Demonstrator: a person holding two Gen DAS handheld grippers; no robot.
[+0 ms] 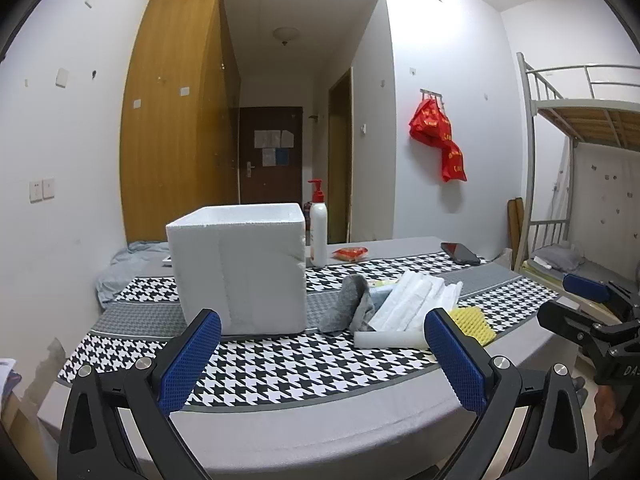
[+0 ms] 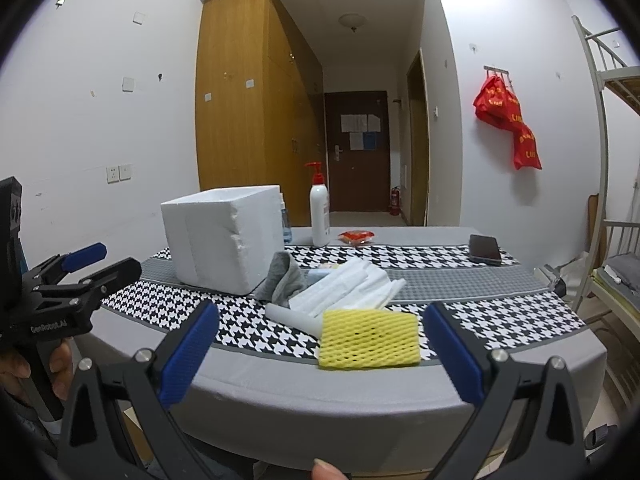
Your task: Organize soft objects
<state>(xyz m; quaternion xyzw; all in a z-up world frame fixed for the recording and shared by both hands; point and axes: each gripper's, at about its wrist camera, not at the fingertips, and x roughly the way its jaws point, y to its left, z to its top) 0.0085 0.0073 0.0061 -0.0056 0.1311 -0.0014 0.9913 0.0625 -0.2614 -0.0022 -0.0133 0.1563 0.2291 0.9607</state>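
Observation:
A white foam box (image 1: 239, 268) (image 2: 224, 240) stands on the houndstooth tablecloth. To its right lies a pile of soft items: a grey sock (image 1: 352, 306) (image 2: 282, 278), white foam sheets (image 1: 416, 298) (image 2: 348, 286), a white foam roll (image 1: 388, 339) (image 2: 292, 315) and a yellow foam net (image 2: 370, 339) (image 1: 474, 322). My left gripper (image 1: 320, 344) hovers open over the near table edge, in front of the box. My right gripper (image 2: 320, 338) is open too, just short of the yellow net, and nothing sits between its fingers.
A white pump bottle (image 2: 319, 210) with a red top, a red packet (image 2: 356, 237) and a dark phone (image 2: 485, 249) lie toward the table's far side. A metal bunk bed (image 1: 576, 168) stands on the right. A hand (image 2: 20, 364) holds the left gripper's handle.

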